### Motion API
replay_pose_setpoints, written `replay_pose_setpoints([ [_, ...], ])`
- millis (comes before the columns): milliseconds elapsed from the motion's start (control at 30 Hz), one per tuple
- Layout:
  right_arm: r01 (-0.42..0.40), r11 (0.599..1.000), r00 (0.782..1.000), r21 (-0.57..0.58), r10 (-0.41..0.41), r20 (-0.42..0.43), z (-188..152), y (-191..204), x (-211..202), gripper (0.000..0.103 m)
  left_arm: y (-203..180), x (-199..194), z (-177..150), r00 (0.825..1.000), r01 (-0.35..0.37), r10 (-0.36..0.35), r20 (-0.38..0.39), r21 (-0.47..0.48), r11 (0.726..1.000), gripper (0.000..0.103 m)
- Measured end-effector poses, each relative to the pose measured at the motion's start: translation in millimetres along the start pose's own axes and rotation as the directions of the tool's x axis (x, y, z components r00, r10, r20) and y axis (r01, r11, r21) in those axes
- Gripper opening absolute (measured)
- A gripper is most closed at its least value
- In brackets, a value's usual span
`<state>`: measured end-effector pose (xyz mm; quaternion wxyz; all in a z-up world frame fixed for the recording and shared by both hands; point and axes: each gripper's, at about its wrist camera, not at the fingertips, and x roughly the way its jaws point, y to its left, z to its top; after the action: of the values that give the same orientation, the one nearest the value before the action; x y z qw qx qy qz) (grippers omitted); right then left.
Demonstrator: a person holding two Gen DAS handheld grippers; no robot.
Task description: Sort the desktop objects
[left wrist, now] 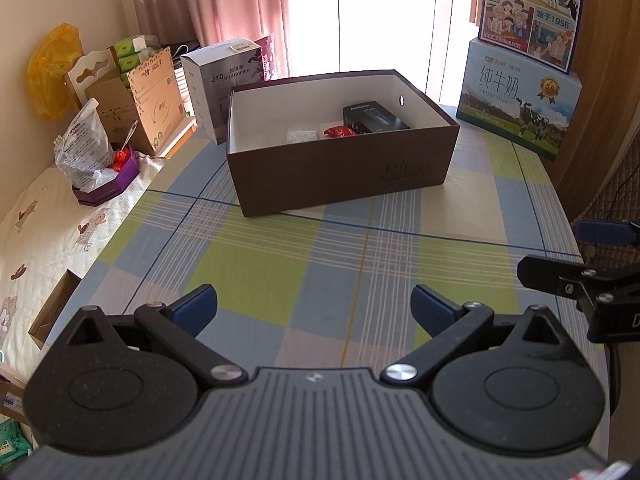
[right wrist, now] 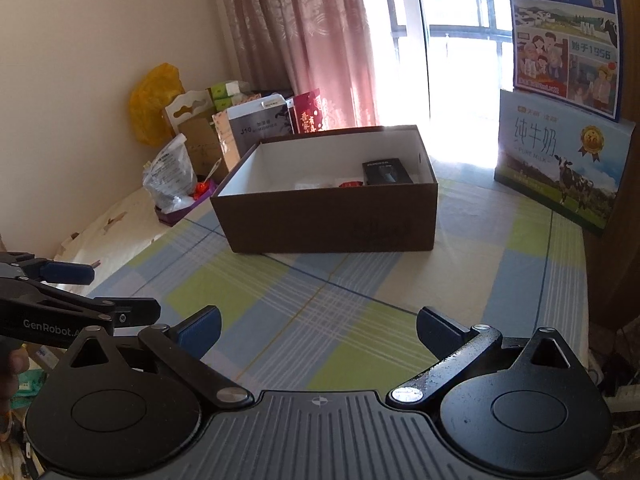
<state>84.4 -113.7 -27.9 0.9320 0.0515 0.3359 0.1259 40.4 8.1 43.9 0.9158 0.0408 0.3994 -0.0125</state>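
Note:
A brown cardboard box [left wrist: 340, 172] with a white inside stands open on the checked tablecloth, ahead of both grippers. Inside lie a black flat case [left wrist: 374, 117], a red wrapped item [left wrist: 339, 131] and a clear packet [left wrist: 302, 135]. The same brown box [right wrist: 328, 220] shows in the right wrist view with the black case [right wrist: 386, 172] in it. My left gripper [left wrist: 314, 310] is open above bare cloth, nothing between its fingers. My right gripper [right wrist: 318, 330] is open too, well short of the box. Each gripper shows at the edge of the other's view.
Along the left wall sit a humidifier box [left wrist: 224, 88], an open carton [left wrist: 144, 100], a plastic bag in a purple tray [left wrist: 106, 186] and a yellow bag [left wrist: 54, 70]. Milk cartons [left wrist: 520, 100] stand at the back right. Checked tablecloth [left wrist: 320, 248] stretches between grippers and box.

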Motion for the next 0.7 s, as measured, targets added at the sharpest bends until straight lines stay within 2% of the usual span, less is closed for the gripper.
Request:
replay_pose_setpoints([
  [700,-0.032,0.999,0.998,-0.004,0.032,-0.051,-25.4,-1.2,-5.1,0.101,-10.4,-7.5,-26.3,0.999,-0.019,0.019,-0.033,-0.005,1.0,0.102],
])
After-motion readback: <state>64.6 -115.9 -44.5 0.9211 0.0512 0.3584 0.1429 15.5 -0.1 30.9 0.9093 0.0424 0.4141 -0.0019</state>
